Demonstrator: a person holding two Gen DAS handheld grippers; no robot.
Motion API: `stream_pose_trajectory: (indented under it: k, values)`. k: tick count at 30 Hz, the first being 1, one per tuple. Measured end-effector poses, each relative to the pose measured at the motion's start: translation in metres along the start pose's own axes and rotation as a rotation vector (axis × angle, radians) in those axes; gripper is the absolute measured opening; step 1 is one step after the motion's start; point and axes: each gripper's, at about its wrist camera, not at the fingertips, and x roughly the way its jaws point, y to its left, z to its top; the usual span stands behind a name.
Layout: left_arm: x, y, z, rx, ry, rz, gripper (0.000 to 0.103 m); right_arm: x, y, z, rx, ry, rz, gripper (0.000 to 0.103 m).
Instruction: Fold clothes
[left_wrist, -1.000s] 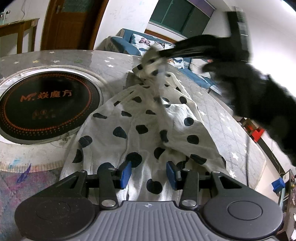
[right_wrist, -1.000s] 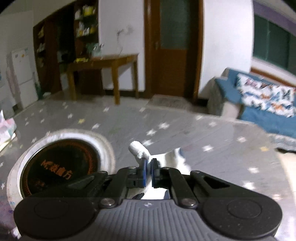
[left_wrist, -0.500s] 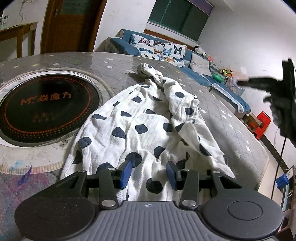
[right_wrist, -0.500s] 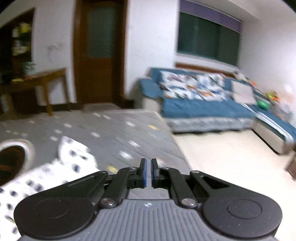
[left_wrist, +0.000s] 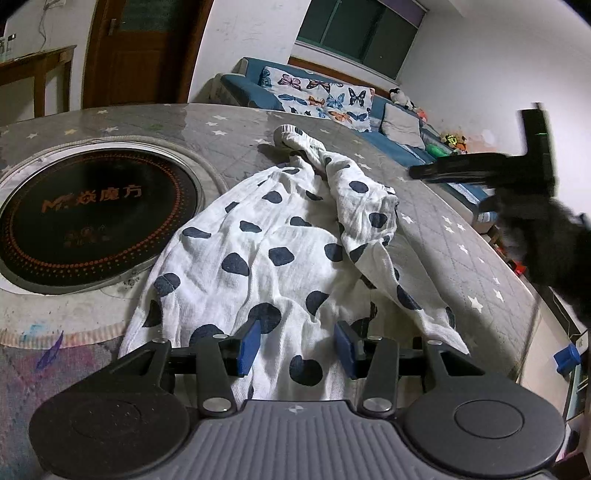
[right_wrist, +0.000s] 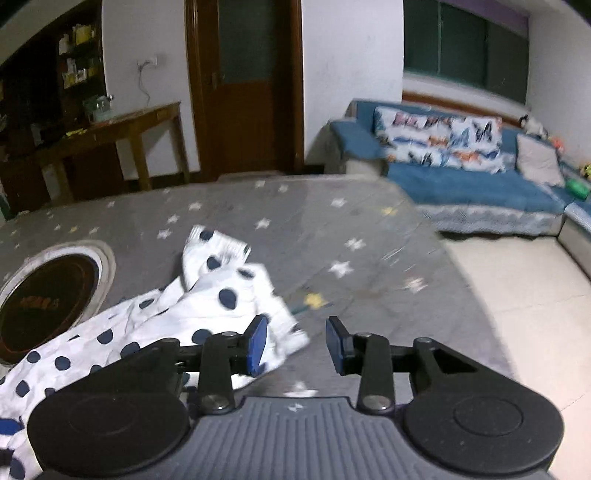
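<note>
One garment (left_wrist: 280, 258), white with dark spots, lies rumpled on the grey star-patterned table (left_wrist: 461, 236), beside the round black hotplate (left_wrist: 85, 218) set into the tabletop; one narrow part of it trails away toward the far edge. The left gripper (left_wrist: 295, 347) sits low over the near hem with its blue pads spread and cloth lying between them, though the pads do not look pressed on it. The right gripper (right_wrist: 295, 345) has just been opening its jaws; nothing sits between them, only bare table, and the garment's right edge lies just beside its left finger (right_wrist: 257, 343). In the left view the right gripper shows as a dark blurred shape off the table's right side.

The step in hand looks like the laying-out before a fold, the right hand between grips. The next move probably calls for taking the loose right-hand flap or corner, with the left pads closing on the hem to anchor it, so the cloth can be pulled flat rather than bunched further.
</note>
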Motion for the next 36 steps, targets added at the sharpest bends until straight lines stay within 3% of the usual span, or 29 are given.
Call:
stream_pose_trajectory:
  k: [7,16,17,18,19,23,30,36]
  values:
    - [0.0,0.0,0.0,-0.005,0.001,-0.002,0.048,0.052,0.009,-0.007,0.052,0.056,-0.02,0.035]
    - [0.0,-0.002,0.0,0.005,0.002,0.003,0.051,0.06,-0.013,-0.012,0.075,0.05,-0.033,0.034]
    - [0.0,-0.002,0.001,0.005,0.003,0.004,0.051,0.059,-0.016,-0.012,0.075,0.046,-0.033,0.032]
    - [0.0,-0.003,0.001,0.006,0.003,0.005,0.051,0.057,-0.017,-0.011,0.069,0.039,-0.037,0.021]
    - [0.0,-0.003,0.001,0.007,0.004,0.007,0.051,0.054,-0.019,-0.011,0.062,0.033,-0.04,0.018]
    - [0.001,-0.004,0.001,0.011,0.006,0.011,0.051,0.043,-0.027,-0.009,0.034,0.003,-0.058,0.015]
    - [0.002,-0.005,0.001,0.023,0.005,0.02,0.051,-0.001,-0.078,0.011,-0.06,-0.062,-0.237,0.014]
    - [0.002,-0.005,0.002,0.029,0.005,0.024,0.052,-0.012,-0.117,0.011,-0.083,-0.002,-0.385,0.013]
